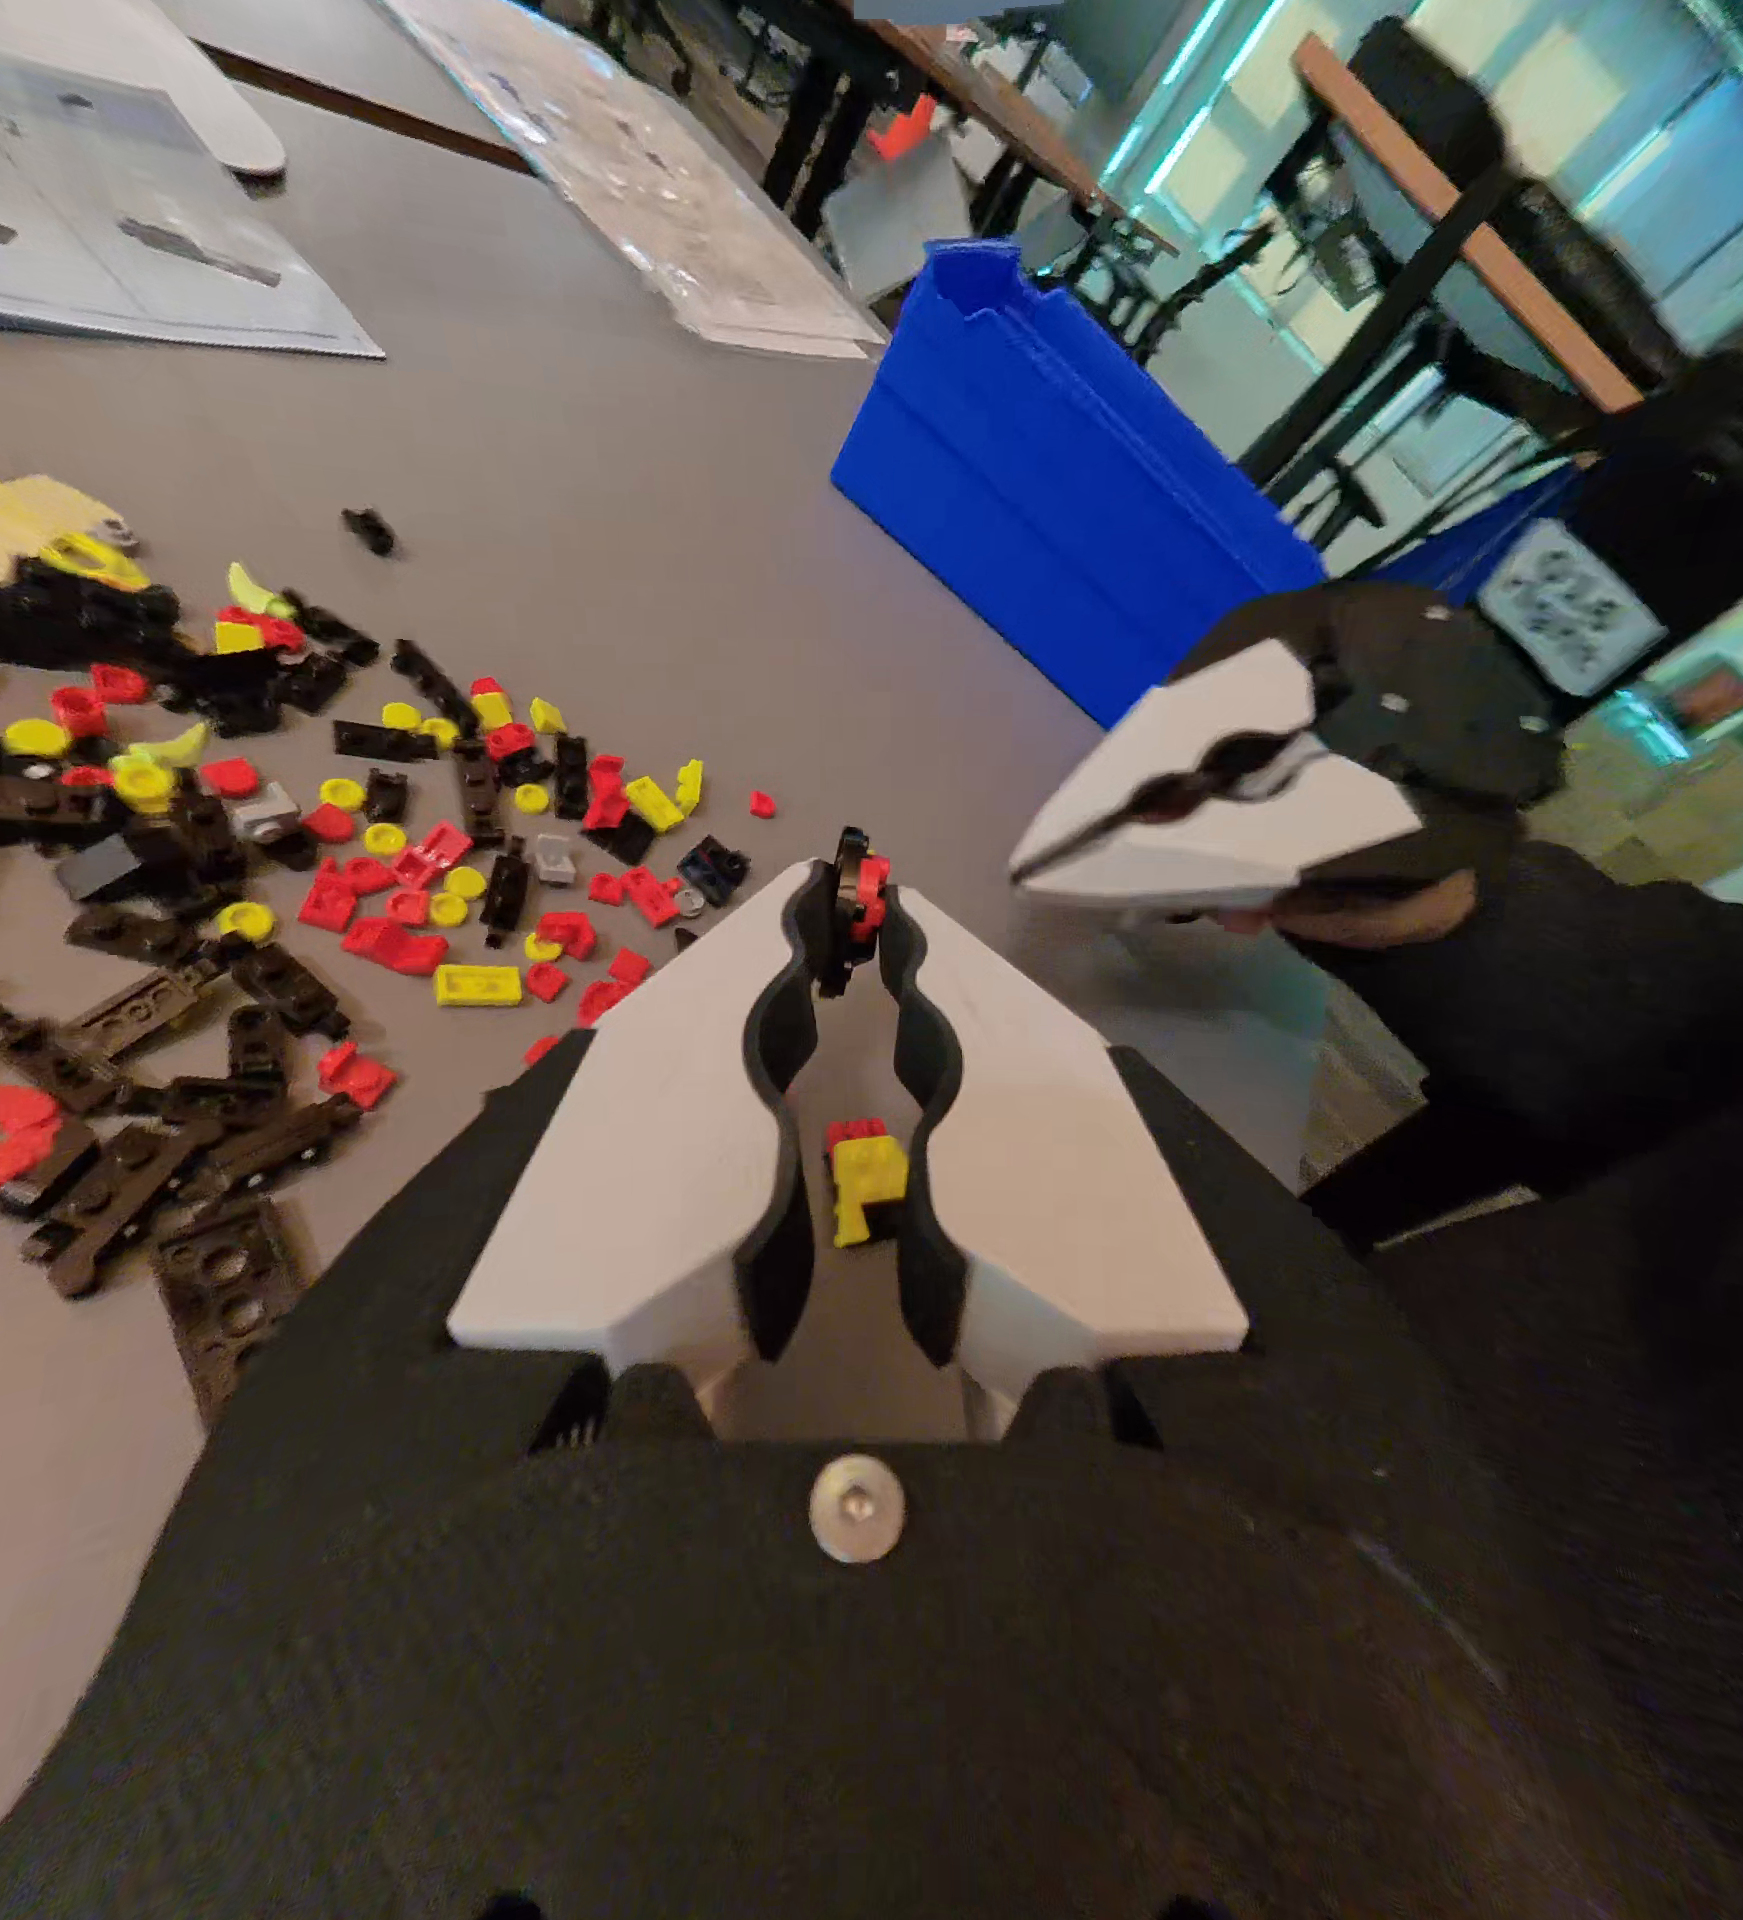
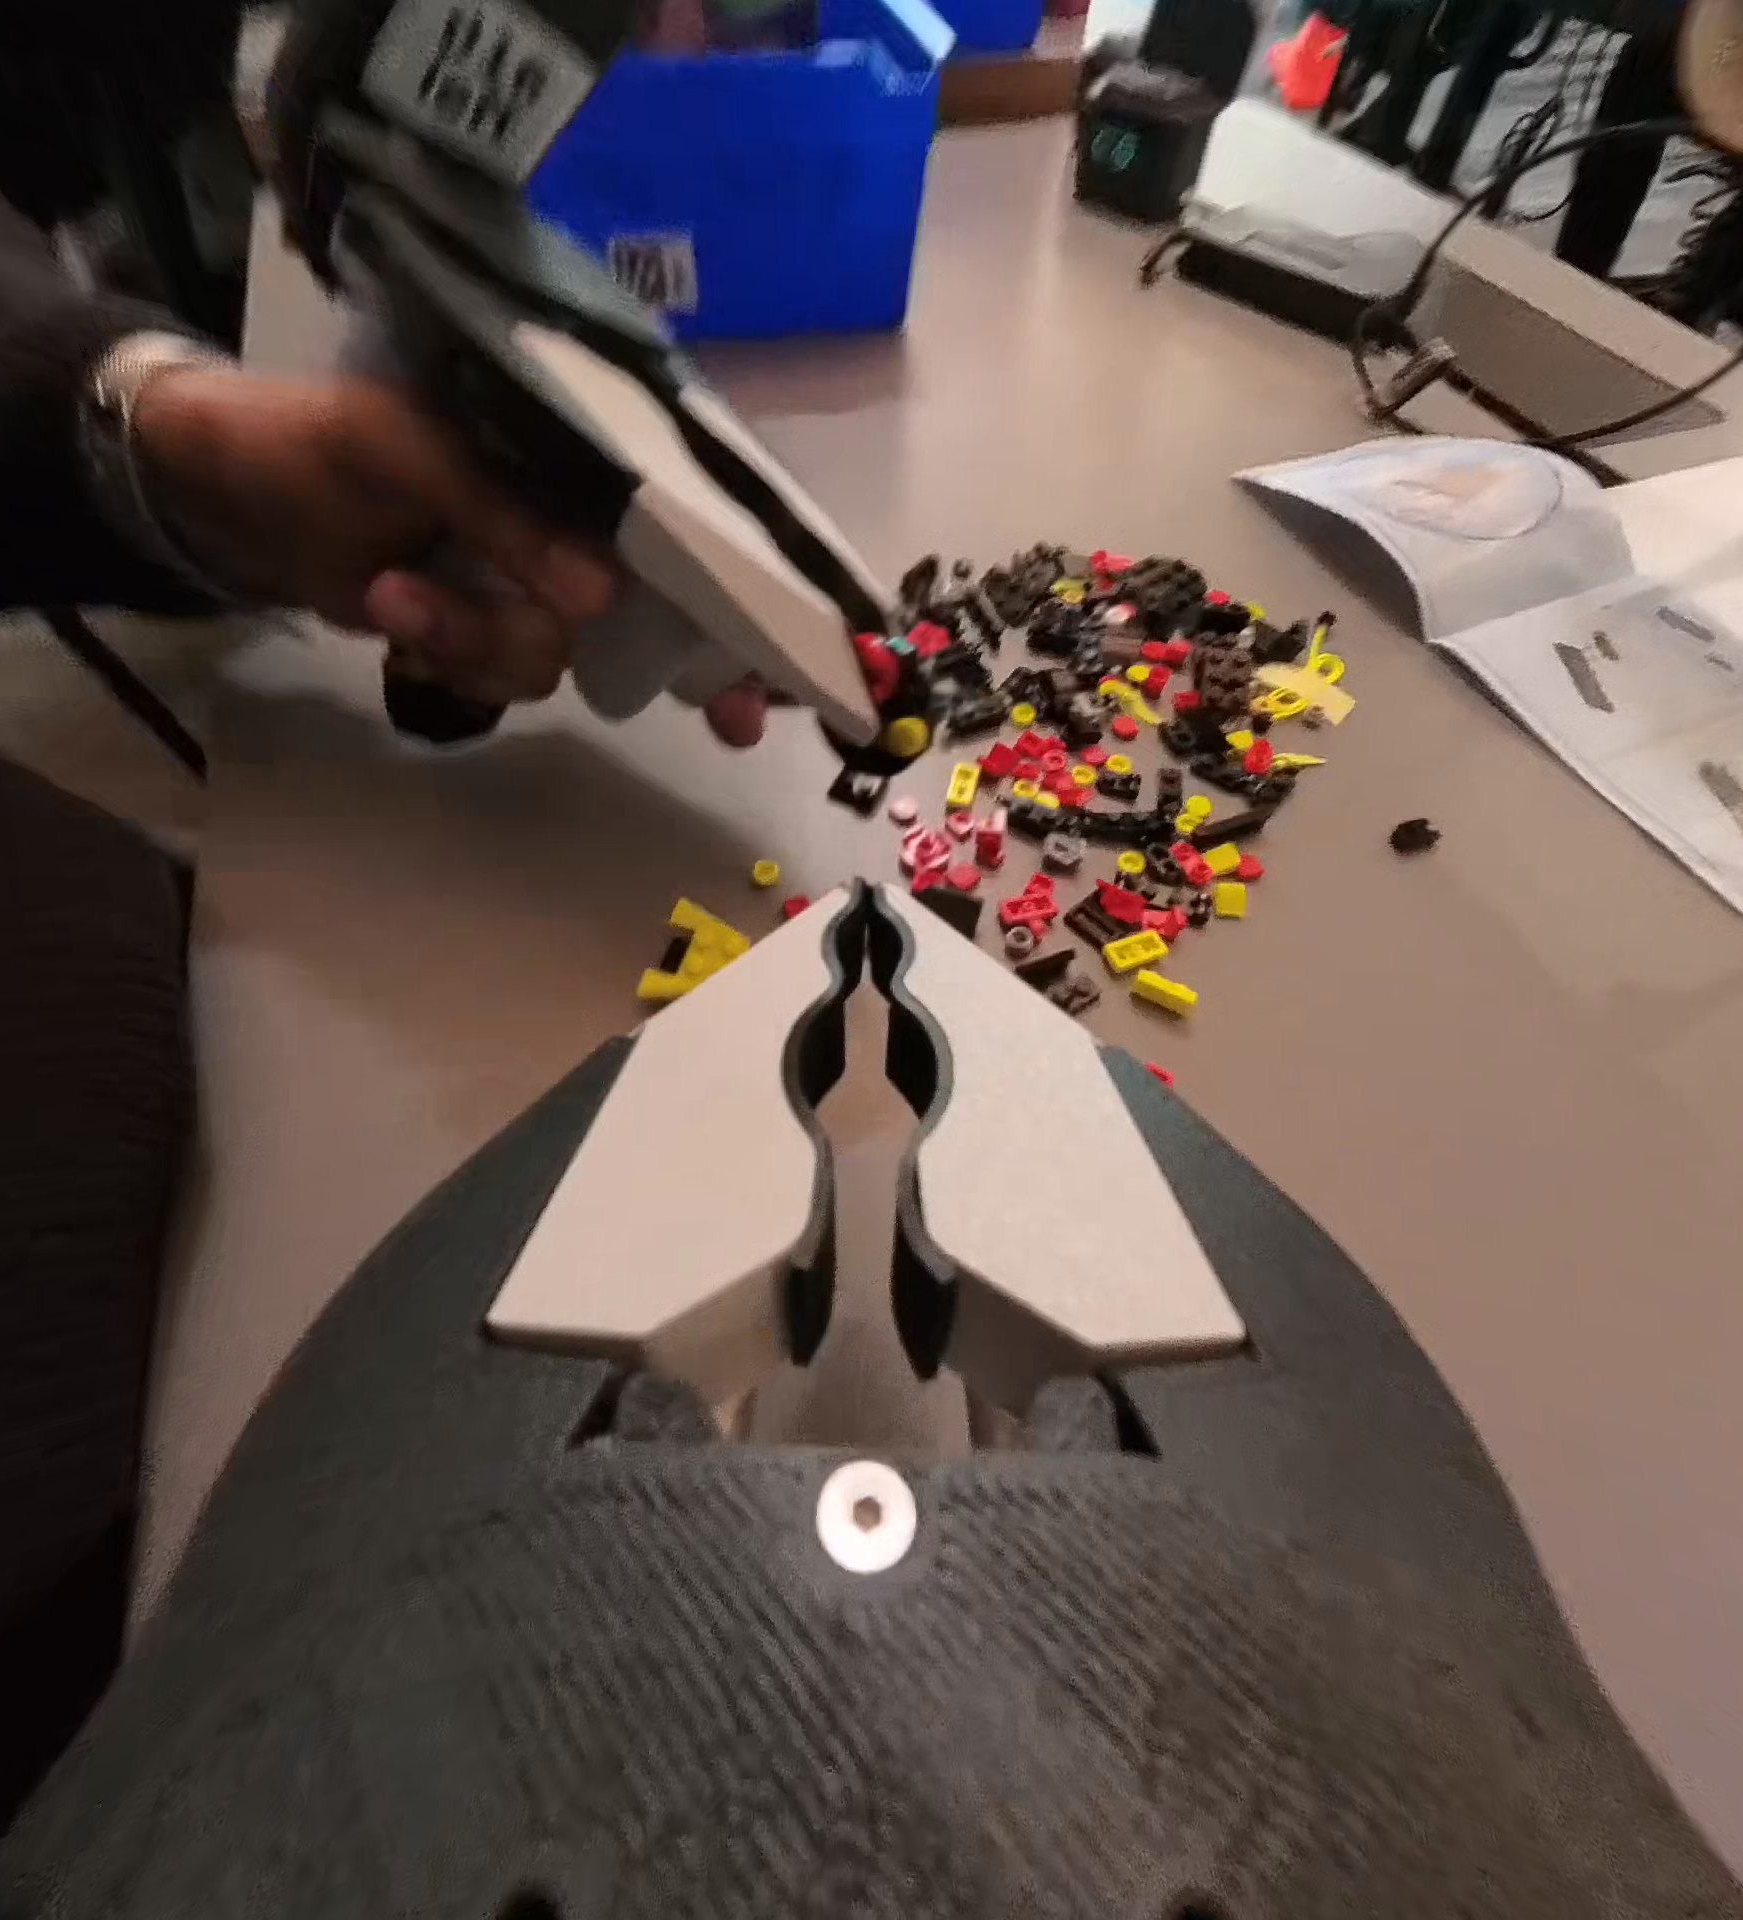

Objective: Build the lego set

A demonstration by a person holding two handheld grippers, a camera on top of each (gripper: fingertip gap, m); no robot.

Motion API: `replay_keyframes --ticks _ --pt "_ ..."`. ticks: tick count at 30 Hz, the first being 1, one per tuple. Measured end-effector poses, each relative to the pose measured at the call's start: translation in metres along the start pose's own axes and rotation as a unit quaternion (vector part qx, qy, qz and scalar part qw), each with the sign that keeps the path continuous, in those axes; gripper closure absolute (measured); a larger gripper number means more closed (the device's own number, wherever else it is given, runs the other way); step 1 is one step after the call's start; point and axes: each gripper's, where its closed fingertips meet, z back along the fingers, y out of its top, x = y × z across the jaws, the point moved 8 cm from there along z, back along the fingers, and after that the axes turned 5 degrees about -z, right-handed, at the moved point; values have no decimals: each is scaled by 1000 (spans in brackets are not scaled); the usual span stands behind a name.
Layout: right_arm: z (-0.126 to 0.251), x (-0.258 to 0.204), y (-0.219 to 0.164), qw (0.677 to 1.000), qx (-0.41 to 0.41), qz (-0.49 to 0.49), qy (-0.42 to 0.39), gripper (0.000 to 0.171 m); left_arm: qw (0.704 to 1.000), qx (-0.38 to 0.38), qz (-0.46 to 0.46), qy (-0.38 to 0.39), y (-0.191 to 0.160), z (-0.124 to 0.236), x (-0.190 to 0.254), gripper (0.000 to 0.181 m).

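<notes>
My left gripper point(image 1: 854, 896) is shut on a small black and red lego assembly point(image 1: 856, 902), held above the table; in the right wrist view the same gripper point(image 2: 872, 707) shows it with a yellow round stud point(image 2: 905, 736). A pile of loose black, red and yellow lego pieces point(image 1: 254, 852) lies on the grey table to its left, and in the right wrist view point(image 2: 1106, 748). A yellow and red small build point(image 1: 865, 1179) lies on the table under the left fingers and shows in the right wrist view point(image 2: 692, 951). My right gripper point(image 2: 863, 896) is shut and empty, also seen in the left wrist view point(image 1: 1028, 873).
A blue bin point(image 1: 1043, 488) stands at the table's far edge. An open instruction booklet point(image 1: 108, 208) lies beyond the pile, with clear plastic bags point(image 1: 659, 187) farther back. A single black piece point(image 1: 368, 530) lies apart. A person's hand point(image 2: 410, 540) holds the left gripper. The tips of one gripper are about 5 cm away from the tips of the other.
</notes>
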Motion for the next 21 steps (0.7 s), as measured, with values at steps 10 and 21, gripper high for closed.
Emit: replay_keyframes --ticks 10,21 --pt "-1 2 8 990 85 -108 43 154 993 15 40 -108 -2 -8 18 177" --pt "-1 -2 8 989 84 -111 58 167 988 19 64 -138 -2 -8 19 178"
